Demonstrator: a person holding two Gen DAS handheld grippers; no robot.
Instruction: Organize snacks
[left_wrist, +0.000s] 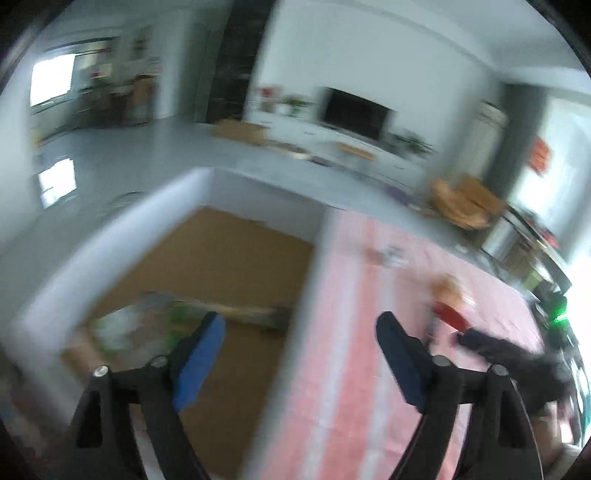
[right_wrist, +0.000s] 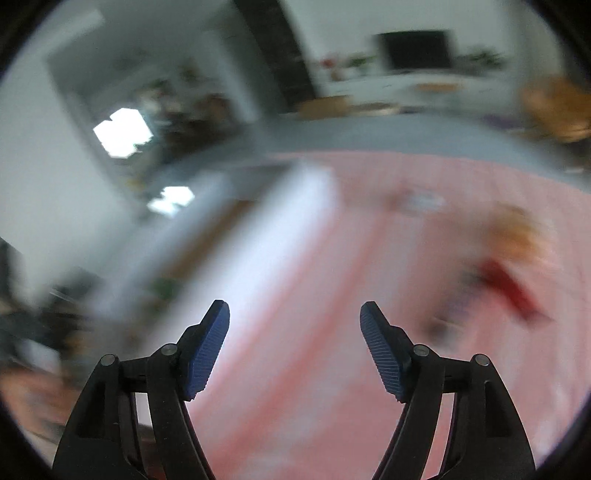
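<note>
Both pictures are smeared with motion, so small details are hard to trust. The left gripper (left_wrist: 299, 325) has its jaws spread wide with nothing between them; it hangs over the near wall of a white box (left_wrist: 317, 243) with a brown cardboard floor, which fills the middle left of the left wrist view. A clear, greenish snack bag (left_wrist: 129, 328) already lies inside the box at the lower left. The right gripper (right_wrist: 293, 317) also has open, empty jaws, over the pink cloth (right_wrist: 332, 369) on the table.

A red and orange snack packet (right_wrist: 509, 266) lies on the cloth at the right of the right wrist view, well apart from the jaws. A smaller pale packet (right_wrist: 421, 201) sits farther back; what it is I cannot tell.

The main risk is speed: a fast swing toward the red packet could overshoot and push it along the cloth, or close on cloth instead. The two grippers are near each other in the left wrist view, so they could collide, and the left one could clip the box wall.
</note>
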